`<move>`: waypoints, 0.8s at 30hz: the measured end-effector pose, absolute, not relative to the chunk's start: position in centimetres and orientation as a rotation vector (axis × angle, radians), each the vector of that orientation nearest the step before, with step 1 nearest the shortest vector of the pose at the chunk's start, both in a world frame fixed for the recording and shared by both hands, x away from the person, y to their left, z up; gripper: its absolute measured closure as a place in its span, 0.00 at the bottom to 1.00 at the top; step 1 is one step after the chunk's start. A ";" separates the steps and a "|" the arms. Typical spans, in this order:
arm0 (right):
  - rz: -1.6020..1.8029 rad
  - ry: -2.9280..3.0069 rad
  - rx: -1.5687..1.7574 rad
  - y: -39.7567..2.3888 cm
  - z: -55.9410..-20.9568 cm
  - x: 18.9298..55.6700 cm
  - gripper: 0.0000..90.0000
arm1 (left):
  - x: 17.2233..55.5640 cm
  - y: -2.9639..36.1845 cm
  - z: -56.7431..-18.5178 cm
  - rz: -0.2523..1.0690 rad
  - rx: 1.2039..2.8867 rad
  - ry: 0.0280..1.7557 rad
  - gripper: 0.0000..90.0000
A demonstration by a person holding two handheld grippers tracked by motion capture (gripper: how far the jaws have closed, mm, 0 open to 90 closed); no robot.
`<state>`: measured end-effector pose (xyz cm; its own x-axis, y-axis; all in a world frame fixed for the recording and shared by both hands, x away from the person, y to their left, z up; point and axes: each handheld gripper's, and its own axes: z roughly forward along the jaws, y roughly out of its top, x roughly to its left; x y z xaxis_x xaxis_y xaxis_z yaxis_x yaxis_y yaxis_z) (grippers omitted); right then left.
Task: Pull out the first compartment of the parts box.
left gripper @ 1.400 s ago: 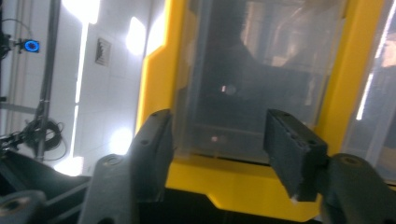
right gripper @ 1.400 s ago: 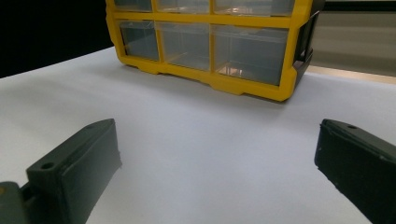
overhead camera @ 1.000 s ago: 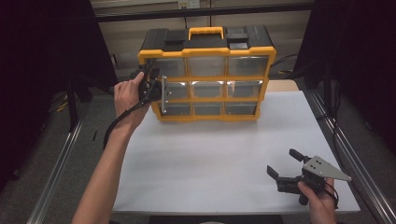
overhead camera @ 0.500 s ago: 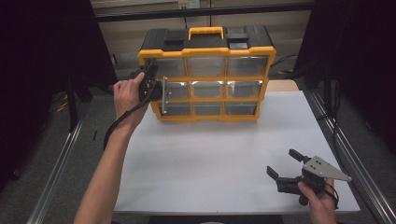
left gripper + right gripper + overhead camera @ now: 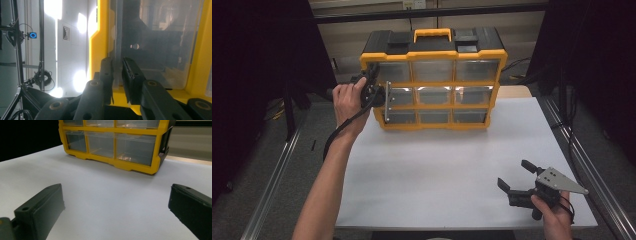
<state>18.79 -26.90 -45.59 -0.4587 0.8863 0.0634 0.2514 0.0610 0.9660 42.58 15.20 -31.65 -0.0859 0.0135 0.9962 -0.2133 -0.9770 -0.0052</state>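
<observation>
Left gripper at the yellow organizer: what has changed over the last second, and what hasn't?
The left gripper has just been closing; its fingers now pinch the clear front edge of a drawer on the left side of the yellow organizer. The hand holding it has not visibly moved. The right gripper stays open above the white table at the near right, and the organizer has not shifted.
</observation>
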 end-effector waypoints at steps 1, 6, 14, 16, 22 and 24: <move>1.423 1.770 1.137 -26.9 -45.6 18.8 0.00 | 42.7 15.2 -31.7 2.180 2.000 -0.215 0.91; 1.422 1.776 1.134 -26.9 -45.6 18.8 0.00 | 42.7 15.2 -31.8 2.198 2.003 -0.214 0.92; 1.424 1.770 1.138 -26.9 -45.6 18.8 0.00 | 42.5 15.2 -31.9 2.215 1.976 -0.230 0.93; 1.424 1.769 1.138 -26.9 -45.5 18.8 0.00 | 42.5 15.2 -32.0 2.214 1.971 -0.207 0.93; 1.423 1.767 1.133 -27.0 -45.5 18.8 0.00 | 42.3 15.2 -32.1 2.201 1.963 -0.207 0.93; 1.423 1.767 1.134 -27.0 -45.5 18.8 0.00 | 42.2 15.2 -32.0 2.222 1.962 -0.232 0.93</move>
<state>18.77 -26.96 -45.53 -0.4582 0.8867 0.0608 0.2485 0.0621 0.9666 42.15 15.18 -32.00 -0.1215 0.0228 0.9923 -0.2275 -0.9738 -0.0055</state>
